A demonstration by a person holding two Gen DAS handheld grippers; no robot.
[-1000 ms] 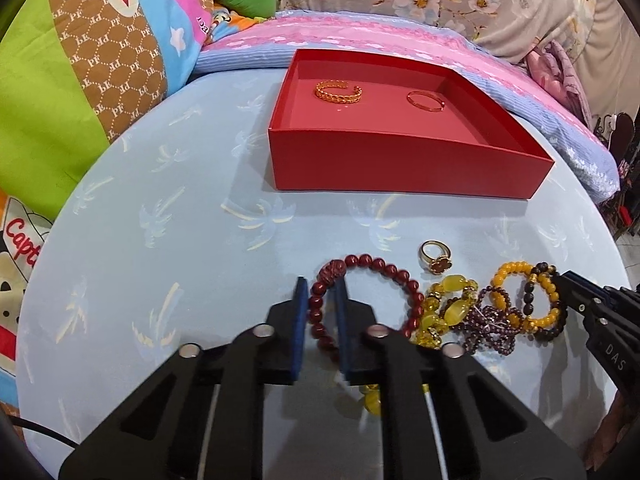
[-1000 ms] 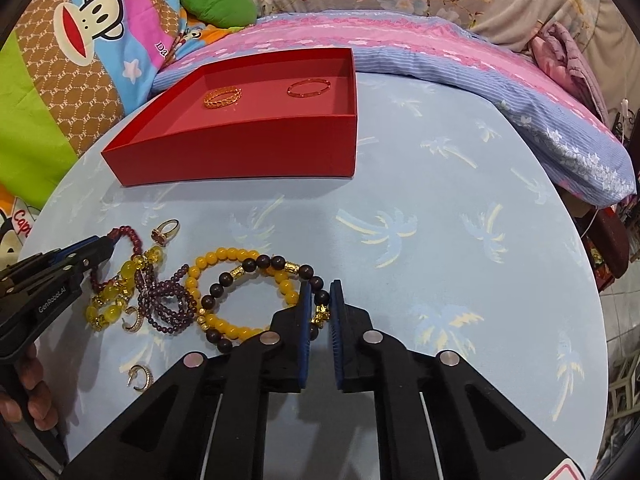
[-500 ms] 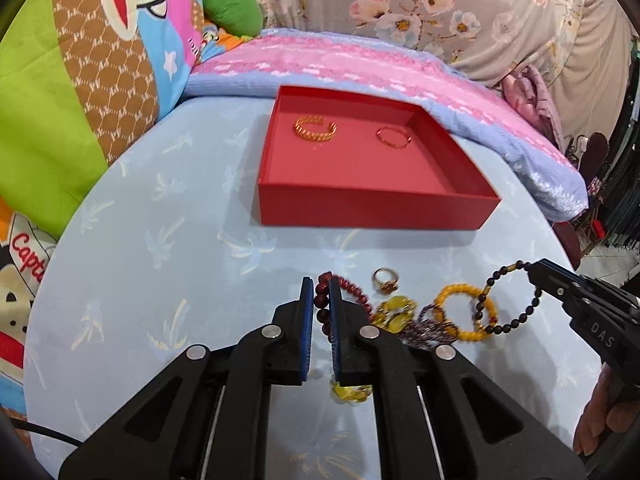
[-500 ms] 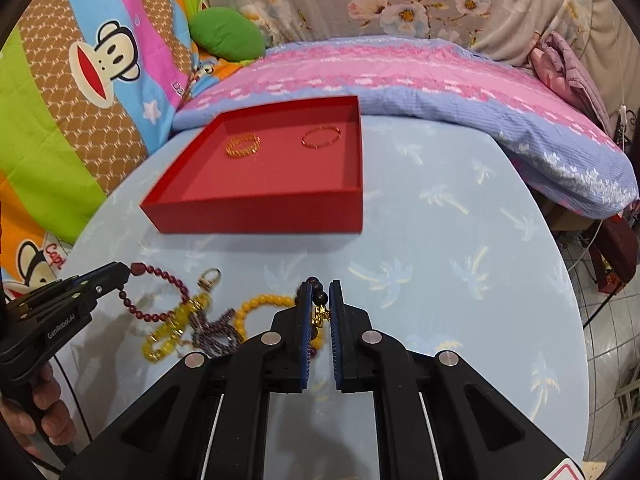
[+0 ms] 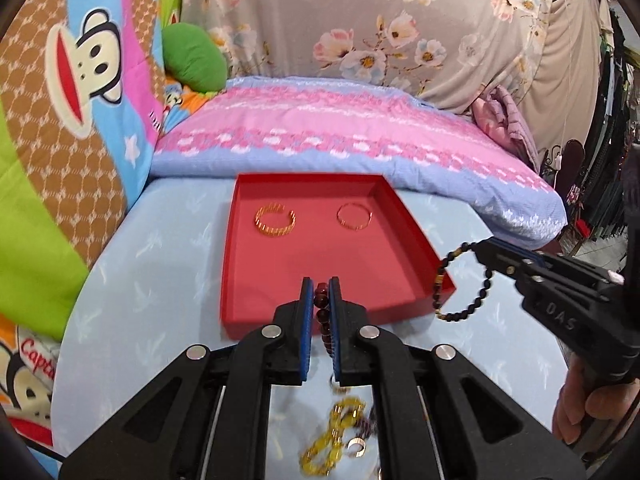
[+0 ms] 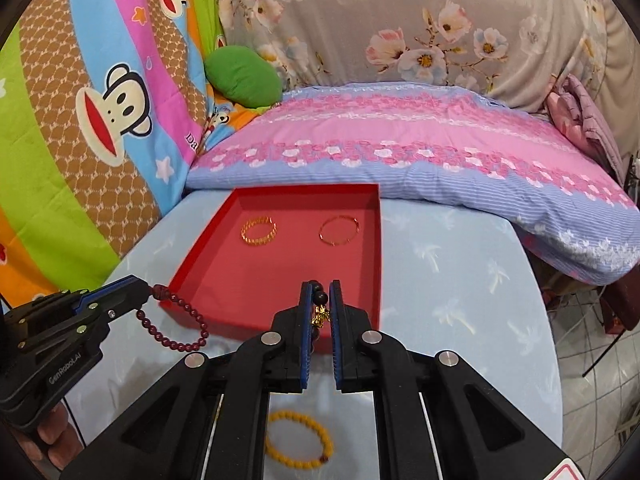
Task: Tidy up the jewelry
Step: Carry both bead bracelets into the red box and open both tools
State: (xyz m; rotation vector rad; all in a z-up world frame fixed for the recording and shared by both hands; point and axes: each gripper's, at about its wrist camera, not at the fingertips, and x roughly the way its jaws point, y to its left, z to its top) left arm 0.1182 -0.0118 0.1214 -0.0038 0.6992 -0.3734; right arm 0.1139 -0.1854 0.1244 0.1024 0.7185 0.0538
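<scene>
Currently, left claw (image 5: 321, 286) pinched the red bracelet (image 6: 176, 326), right claw (image 6: 320, 290) pinched the black bracelet (image 5: 464, 280). Both dangled off the surface (image 6: 460, 292) at the tray's (image 5: 240, 280) near edge. Two bangles lay in the tray; yellow beads (image 6: 298, 438) sat on the surface.

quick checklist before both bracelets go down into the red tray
1. Left hand-held gripper shut on the dark red bead bracelet: ok.
2. Right hand-held gripper shut on the black bead bracelet: ok.
3. Both bracelets hang free, off the table: ok.
4. Red tray has bare floor in front of the gold cuff and thin bangle: ok.
5. Black bracelet over the tray: not ok, it hangs at the right corner.
6. Loose yellow bead bracelet clear of the path: ok.
</scene>
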